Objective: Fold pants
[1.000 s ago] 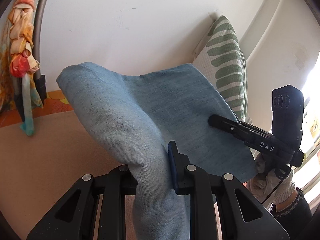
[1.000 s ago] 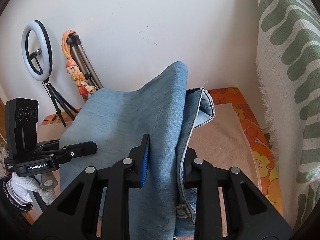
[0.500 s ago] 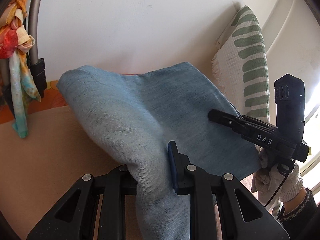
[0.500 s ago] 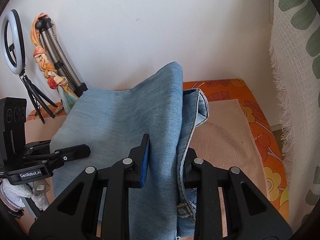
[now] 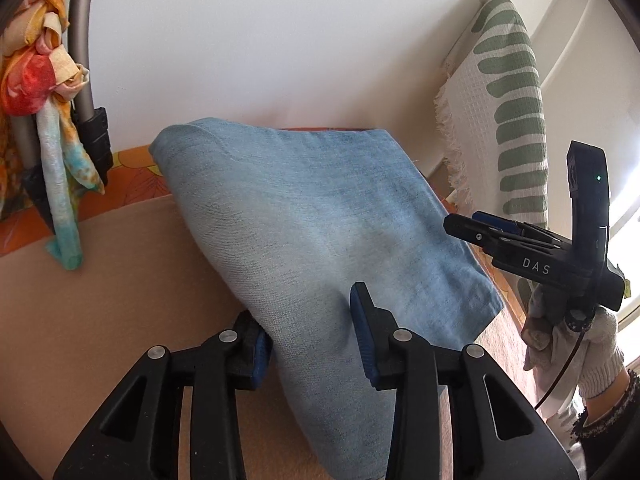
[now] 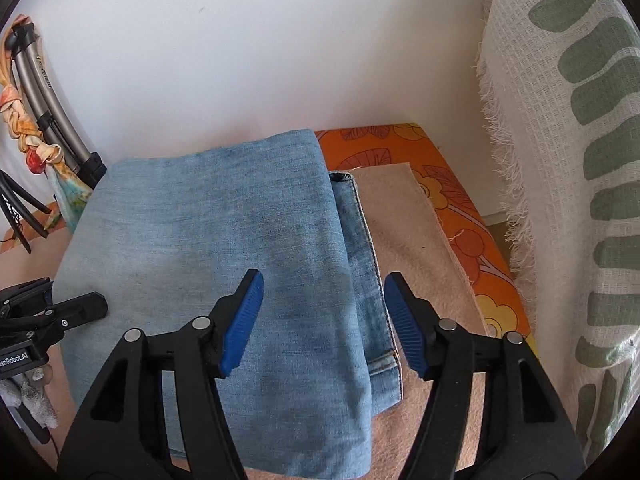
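Observation:
Folded light-blue denim pants (image 6: 224, 232) lie on a beige mat (image 6: 408, 232), with the waistband edge showing on the right side. My right gripper (image 6: 324, 312) hovers just over their near right edge. Its jaws are opening wide and its blue pads stand clear of the cloth. In the left wrist view the pants (image 5: 312, 208) still bulge up between the fingers of my left gripper (image 5: 310, 332). Those jaws are opening too, and the pads look slack against the fold. The right gripper (image 5: 472, 224) shows at the pants' far side, held by a gloved hand (image 5: 592, 340).
An orange flowered cover (image 6: 400, 140) lies under the mat against a white wall. A white throw with green stripes (image 6: 560, 160) hangs on the right. Tripod legs wrapped in a colourful scarf (image 5: 52, 120) stand at the left.
Both grippers have spread their jaws. The denim that hung pinched in the right gripper now lies flat on the mat, and the raised fold has sunk lower.

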Demonstrator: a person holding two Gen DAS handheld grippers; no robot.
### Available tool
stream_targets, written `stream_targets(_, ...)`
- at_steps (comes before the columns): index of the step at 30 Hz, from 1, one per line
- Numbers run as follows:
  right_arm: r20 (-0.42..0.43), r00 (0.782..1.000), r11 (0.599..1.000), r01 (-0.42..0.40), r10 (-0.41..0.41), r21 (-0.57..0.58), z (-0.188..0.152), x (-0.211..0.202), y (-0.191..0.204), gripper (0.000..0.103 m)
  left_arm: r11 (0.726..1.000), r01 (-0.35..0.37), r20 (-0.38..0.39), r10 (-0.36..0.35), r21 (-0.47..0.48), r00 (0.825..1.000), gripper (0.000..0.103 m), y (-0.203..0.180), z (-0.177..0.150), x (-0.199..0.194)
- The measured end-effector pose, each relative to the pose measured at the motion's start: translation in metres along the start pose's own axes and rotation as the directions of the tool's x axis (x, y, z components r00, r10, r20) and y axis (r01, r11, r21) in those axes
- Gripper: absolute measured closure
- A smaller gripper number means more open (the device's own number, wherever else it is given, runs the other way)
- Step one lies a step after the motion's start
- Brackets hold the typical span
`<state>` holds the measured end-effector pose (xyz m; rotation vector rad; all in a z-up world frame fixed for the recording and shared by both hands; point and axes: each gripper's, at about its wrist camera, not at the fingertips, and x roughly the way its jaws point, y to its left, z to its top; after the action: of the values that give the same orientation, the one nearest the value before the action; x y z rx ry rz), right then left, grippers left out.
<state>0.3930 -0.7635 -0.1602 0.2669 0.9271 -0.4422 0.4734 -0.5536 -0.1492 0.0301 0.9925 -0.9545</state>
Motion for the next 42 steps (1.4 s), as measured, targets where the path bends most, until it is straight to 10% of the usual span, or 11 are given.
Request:
stream_targets(12, 0.08, 0.996, 0.999, -0.026, 0.024, 0.021, -0.035, -0.067, 0.033, 0.022, 0.995, -0.073, 0.165, 0.061, 0.07, 0.984, 0.052, -0.011, -0.03, -0.094)
stream_targets(20, 0.157, 0.985, 0.997, -0.074, 0.072, 0.012, -0.061, -0.141, 0.059, 0.02, 0.984, -0.126, 0.28, 0.087, 0.124, 0.956, 0.022, -0.053, -0.056, -0.175)
stream_targets(26, 0.219, 0.974, 0.998, -0.056, 0.06, -0.021, -0.089, -0.195, 0.078, 0.001, 0.979, -0.141, 0.31, 0.089, 0.148, 0.947, 0.021, -0.076, -0.083, -0.213)
stream_targets(42, 0.262, 0.962, 0.998, 0.069, -0.07, 0.011, -0.181, -0.272, 0.098, 0.0, 0.972, -0.154, 0.341, 0.085, 0.18, 0.936, 0.021, -0.1, -0.165, -0.275)
